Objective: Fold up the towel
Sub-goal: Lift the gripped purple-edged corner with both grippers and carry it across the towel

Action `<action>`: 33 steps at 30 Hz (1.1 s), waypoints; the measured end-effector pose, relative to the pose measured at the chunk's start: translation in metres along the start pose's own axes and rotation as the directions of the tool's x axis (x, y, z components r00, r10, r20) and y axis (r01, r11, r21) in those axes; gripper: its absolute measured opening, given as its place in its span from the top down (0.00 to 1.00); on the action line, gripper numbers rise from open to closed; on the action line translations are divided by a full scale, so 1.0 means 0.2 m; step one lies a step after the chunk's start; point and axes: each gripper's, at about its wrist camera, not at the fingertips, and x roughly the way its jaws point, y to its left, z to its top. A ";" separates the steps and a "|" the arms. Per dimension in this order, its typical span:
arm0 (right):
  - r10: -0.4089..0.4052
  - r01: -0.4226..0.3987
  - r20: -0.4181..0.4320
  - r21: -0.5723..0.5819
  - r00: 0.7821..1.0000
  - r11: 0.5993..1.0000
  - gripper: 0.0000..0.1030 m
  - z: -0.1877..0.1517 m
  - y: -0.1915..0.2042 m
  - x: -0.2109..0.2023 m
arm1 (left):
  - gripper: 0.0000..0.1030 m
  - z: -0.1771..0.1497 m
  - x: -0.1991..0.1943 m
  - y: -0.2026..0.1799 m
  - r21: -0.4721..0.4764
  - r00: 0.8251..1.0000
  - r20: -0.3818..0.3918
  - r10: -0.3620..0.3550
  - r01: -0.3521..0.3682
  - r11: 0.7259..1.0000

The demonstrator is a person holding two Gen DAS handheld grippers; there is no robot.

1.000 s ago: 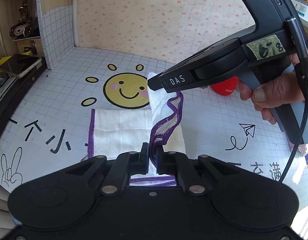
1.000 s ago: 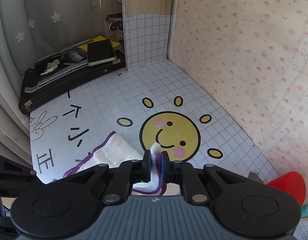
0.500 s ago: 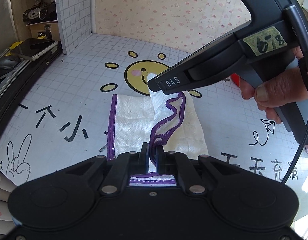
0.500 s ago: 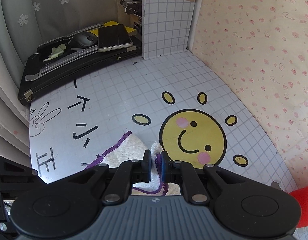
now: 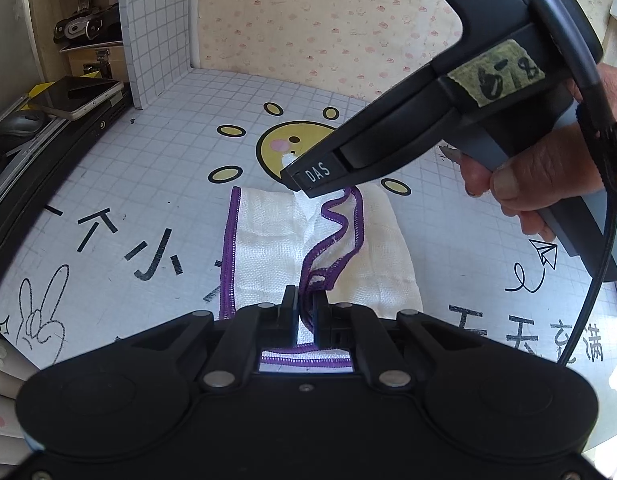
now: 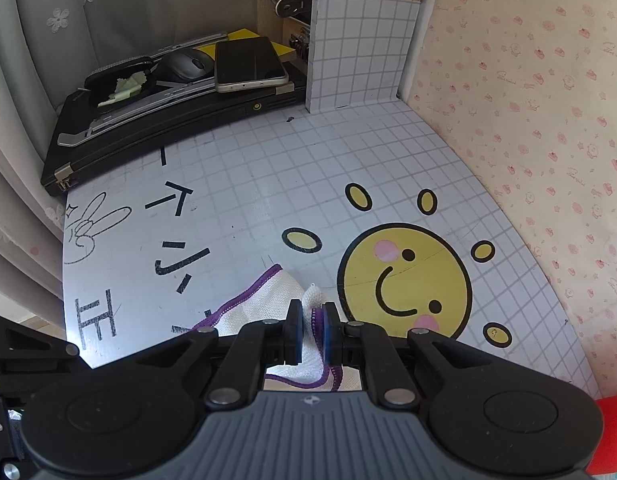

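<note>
A white towel [image 5: 268,248] with a purple hem lies partly folded on the gridded table mat. My left gripper [image 5: 305,304] is shut on the towel's near corner and holds it raised. My right gripper [image 6: 311,318] is shut on the far corner of the same lifted edge; it also shows in the left wrist view [image 5: 298,184], above the towel near the sun face. The purple hem sags in a loop between the two grippers. The towel [image 6: 264,300] under the right gripper is mostly hidden by the jaws.
A yellow smiling sun [image 6: 402,280] is printed on the mat beyond the towel. A black case [image 6: 168,120] with a phone [image 6: 248,64] and a mouse on it stands at the left edge. A gridded post [image 6: 360,48] and pink papered wall bound the back. A red object [image 6: 608,440] sits at the right.
Both grippers have carried the lifted towel edge leftward over the flat part. The sun face and case now appear further right in both views.
</note>
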 end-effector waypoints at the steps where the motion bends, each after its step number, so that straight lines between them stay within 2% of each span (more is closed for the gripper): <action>1: 0.001 -0.001 -0.001 -0.003 1.000 1.000 0.92 0.00 0.00 0.01 | 0.93 0.00 0.00 0.00 -0.001 1.000 -0.002 0.002 -0.002 1.000; 13: 0.033 -0.033 -0.024 0.001 0.999 0.999 0.91 0.03 0.03 0.08 | 0.93 -0.02 0.03 0.04 -0.036 0.999 -0.021 0.027 -0.028 0.999; 15: 0.043 -0.043 -0.020 0.007 0.999 0.999 0.88 0.04 0.03 0.09 | 0.93 -0.02 0.03 0.05 -0.040 0.999 -0.024 0.030 -0.031 0.999; 20: 0.059 -0.059 -0.006 0.017 0.998 0.998 0.73 0.06 0.05 0.09 | 0.93 -0.02 0.04 0.07 -0.055 0.999 -0.031 0.039 -0.041 0.998; 25: 0.081 -0.083 0.044 0.036 0.996 0.996 0.72 0.09 0.04 0.05 | 0.92 -0.02 0.05 0.09 -0.076 0.998 -0.043 0.045 -0.048 0.996; 29: 0.049 -0.056 0.091 0.071 0.995 0.996 0.72 0.12 -0.01 -0.01 | 0.92 -0.03 0.05 0.11 -0.086 0.997 -0.050 0.053 -0.057 0.995; 33: -0.007 0.004 0.055 0.051 0.998 0.999 0.72 0.08 -0.04 0.00 | 0.92 -0.02 0.05 0.12 -0.106 0.997 -0.052 0.049 -0.055 0.993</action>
